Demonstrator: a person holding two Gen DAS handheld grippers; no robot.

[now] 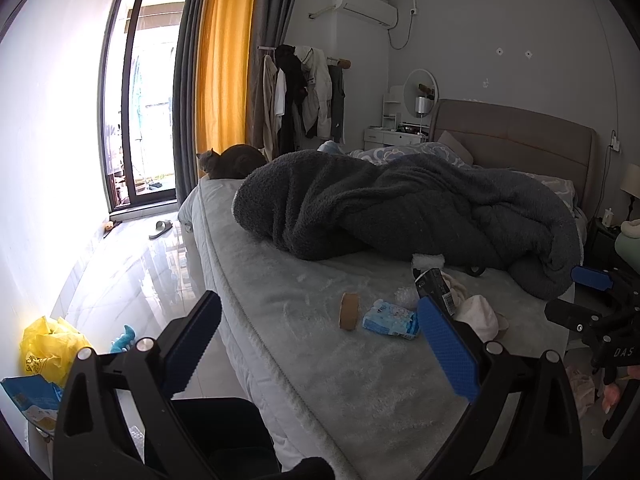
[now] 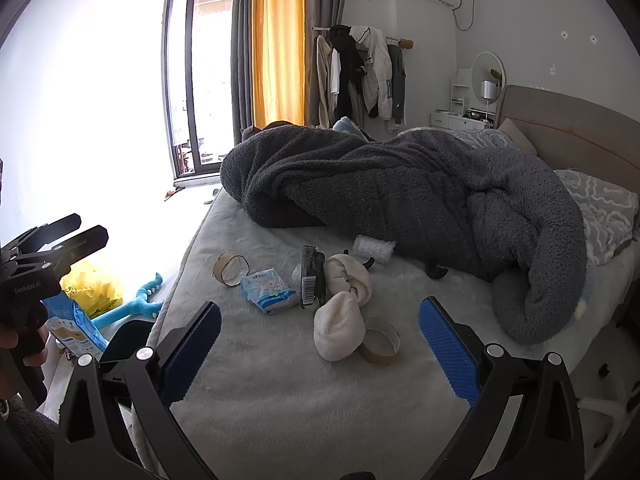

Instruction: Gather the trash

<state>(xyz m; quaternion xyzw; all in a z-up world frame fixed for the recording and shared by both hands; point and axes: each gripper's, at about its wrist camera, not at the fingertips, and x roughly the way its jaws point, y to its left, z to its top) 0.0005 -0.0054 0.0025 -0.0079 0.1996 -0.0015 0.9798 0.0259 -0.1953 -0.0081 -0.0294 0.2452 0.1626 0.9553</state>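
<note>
Trash lies on the pale bed cover [image 2: 280, 400]: a cardboard tape core [image 2: 230, 267], a blue tissue pack [image 2: 270, 290], a black wrapper [image 2: 312, 280], a bubble-wrap roll [image 2: 374, 249] and a second tape core [image 2: 380, 346] beside balled white socks [image 2: 344, 308]. My right gripper [image 2: 320, 350] hovers open just short of the socks, holding nothing. My left gripper [image 1: 320, 348] is open too and empty, over the bed's near edge, with the tape core [image 1: 348, 311] and tissue pack [image 1: 390, 319] just ahead of it. The black wrapper [image 1: 436, 288] is partly hidden by its right finger.
A bunched dark grey blanket [image 2: 400, 200] covers the bed's far half. A grey cat [image 1: 232, 162] sits at the far corner. On the floor to the left are a yellow bag [image 1: 48, 344], a blue packet [image 1: 32, 396], a blue plush toy [image 2: 136, 304] and a slipper [image 1: 160, 229].
</note>
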